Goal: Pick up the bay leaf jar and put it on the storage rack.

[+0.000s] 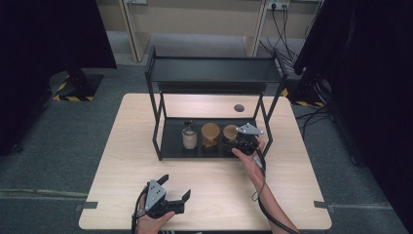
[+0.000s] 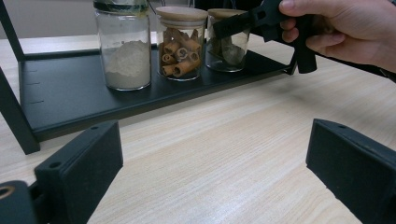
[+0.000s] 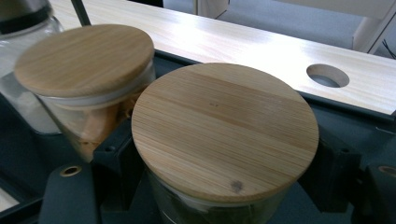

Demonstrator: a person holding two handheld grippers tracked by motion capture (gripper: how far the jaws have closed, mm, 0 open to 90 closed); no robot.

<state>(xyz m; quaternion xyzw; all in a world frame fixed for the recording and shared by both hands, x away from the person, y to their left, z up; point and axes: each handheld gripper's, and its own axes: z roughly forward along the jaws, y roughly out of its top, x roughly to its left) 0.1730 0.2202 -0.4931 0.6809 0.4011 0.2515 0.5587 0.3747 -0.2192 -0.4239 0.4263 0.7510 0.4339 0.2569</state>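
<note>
We are seeing the right hand-held gripper [image 1: 242, 143] clamping a wooden-lidded jar [image 3: 224, 130], which is standing rightmost on the rack's lower tray [image 1: 171, 146]. The left hand-held gripper [image 1: 176, 188] is resting over the desk [image 1: 219, 195], jaws wide apart and holding nothing.

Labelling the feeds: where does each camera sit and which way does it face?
High view: above the person's side, facing forward and down on the table; both forearms, left gripper, right gripper.
Left gripper view: low over the table, facing the rack; own jaws wide apart.
Right gripper view: close above the wood-lidded jar, jaws either side of it.
Shared: all three show that jar and the cinnamon jar.
</note>
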